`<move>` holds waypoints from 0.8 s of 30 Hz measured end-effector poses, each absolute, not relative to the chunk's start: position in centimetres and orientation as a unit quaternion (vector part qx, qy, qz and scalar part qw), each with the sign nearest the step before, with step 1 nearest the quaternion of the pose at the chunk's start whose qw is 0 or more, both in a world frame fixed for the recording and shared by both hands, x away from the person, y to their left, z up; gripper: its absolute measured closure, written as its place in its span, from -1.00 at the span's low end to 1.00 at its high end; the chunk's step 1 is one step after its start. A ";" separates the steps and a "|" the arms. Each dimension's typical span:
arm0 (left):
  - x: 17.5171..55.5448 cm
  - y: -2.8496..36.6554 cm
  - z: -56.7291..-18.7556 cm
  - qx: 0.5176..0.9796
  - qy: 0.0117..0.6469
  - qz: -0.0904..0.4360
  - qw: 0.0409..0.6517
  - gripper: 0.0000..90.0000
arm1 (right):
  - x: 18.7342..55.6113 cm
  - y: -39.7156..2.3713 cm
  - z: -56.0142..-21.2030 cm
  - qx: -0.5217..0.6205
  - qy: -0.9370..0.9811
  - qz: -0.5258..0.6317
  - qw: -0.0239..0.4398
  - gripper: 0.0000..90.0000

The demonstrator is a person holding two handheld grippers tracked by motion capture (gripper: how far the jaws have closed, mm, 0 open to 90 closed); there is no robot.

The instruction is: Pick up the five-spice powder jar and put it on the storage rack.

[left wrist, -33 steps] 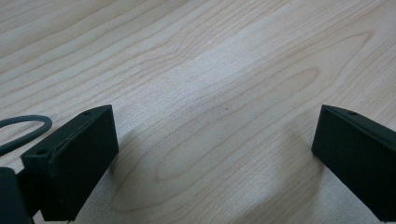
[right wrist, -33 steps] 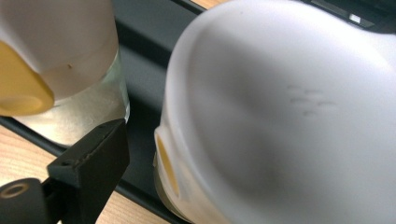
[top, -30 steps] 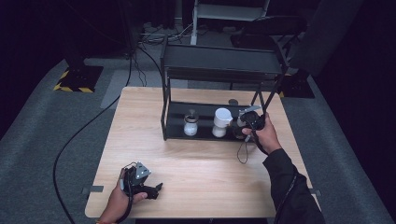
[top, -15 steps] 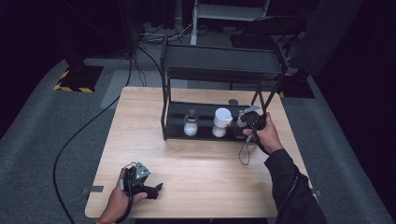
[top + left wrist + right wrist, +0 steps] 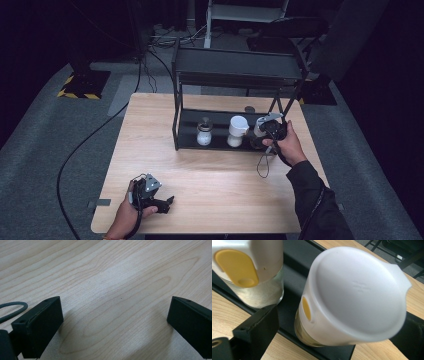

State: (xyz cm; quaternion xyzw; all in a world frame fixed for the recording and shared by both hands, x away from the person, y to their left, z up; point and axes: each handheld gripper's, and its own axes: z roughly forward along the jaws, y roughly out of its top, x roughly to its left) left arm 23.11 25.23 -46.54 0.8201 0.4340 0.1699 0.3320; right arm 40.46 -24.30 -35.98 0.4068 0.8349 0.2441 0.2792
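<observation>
A glass jar with a white lid (image 5: 357, 292) and a yellow tab stands at the right end of the black rack's lower shelf (image 5: 220, 145). My right gripper (image 5: 337, 320) has it between its jaws, which have just been opening; a gap shows between the left jaw and the glass. From the high view this gripper (image 5: 264, 131) reaches in from the rack's right side. A second white-lidded jar (image 5: 249, 270) stands beside it. My left gripper (image 5: 167, 204) rests open near the table's front left, over bare wood (image 5: 115, 312).
The black two-tier rack (image 5: 235, 70) stands at the back of the wooden table (image 5: 150, 130). Its lower shelf also holds a small jar with a dark top (image 5: 203, 132) and the middle jar (image 5: 237, 130). A cable loops from the right gripper (image 5: 261, 167).
The right hand has shifted very slightly at the rack's right end. The left hand has stayed where it was.
</observation>
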 end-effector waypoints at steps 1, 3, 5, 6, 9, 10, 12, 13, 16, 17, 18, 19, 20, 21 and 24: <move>23.1 25.2 -46.5 0.820 0.434 0.170 0.332 -0.99 | 40.4 -24.3 -36.0 0.408 0.835 0.244 0.278 -0.91; 23.1 25.2 -46.5 0.820 0.434 0.170 0.332 -0.99 | 40.2 -24.3 -36.0 0.405 0.836 0.240 0.282 -0.91; 23.1 25.2 -46.5 0.820 0.434 0.170 0.332 -0.99 | 40.0 -24.4 -36.1 0.403 0.837 0.240 0.282 -0.91; 23.1 25.2 -46.5 0.820 0.434 0.170 0.332 -0.99 | 39.9 -24.5 -36.1 0.402 0.837 0.241 0.283 -0.91; 23.1 25.2 -46.5 0.820 0.434 0.170 0.332 -0.99 | 39.7 -24.6 -36.1 0.395 0.841 0.240 0.282 -0.91; 23.1 25.2 -46.5 0.820 0.434 0.170 0.332 -0.99 | 39.5 -24.7 -36.2 0.394 0.841 0.240 0.284 -0.91; 23.1 25.2 -46.5 0.820 0.434 0.170 0.332 -0.99 | 39.3 -24.9 -36.2 0.394 0.840 0.244 0.283 -0.91; 23.1 25.2 -46.5 0.820 0.434 0.170 0.332 -0.99 | 39.2 -25.0 -36.2 0.394 0.839 0.245 0.284 -0.91; 23.1 25.2 -46.5 0.820 0.434 0.170 0.332 -0.99 | 38.8 -25.2 -36.2 0.392 0.838 0.247 0.286 -0.91; 23.1 25.2 -46.5 0.820 0.434 0.170 0.332 -0.99 | 38.6 -25.4 -36.3 0.391 0.838 0.250 0.286 -0.91; 23.1 25.2 -46.5 0.820 0.434 0.170 0.332 -0.99 | 38.4 -25.5 -36.3 0.390 0.838 0.251 0.287 -0.91; 23.1 25.2 -46.5 0.820 0.434 0.170 0.332 -0.99 | 38.3 -25.6 -36.3 0.389 0.838 0.253 0.288 -0.91; 23.1 25.2 -46.5 0.820 0.434 0.170 0.332 -0.99 | 38.1 -25.7 -36.3 0.389 0.837 0.255 0.288 -0.91; 23.1 25.2 -46.5 0.820 0.434 0.170 0.332 -0.99 | 37.8 -25.9 -36.4 0.389 0.835 0.257 0.290 -0.91; 23.1 25.2 -46.5 0.820 0.434 0.170 0.332 -0.99 | 37.2 -26.3 -36.6 0.385 0.834 0.264 0.294 -0.91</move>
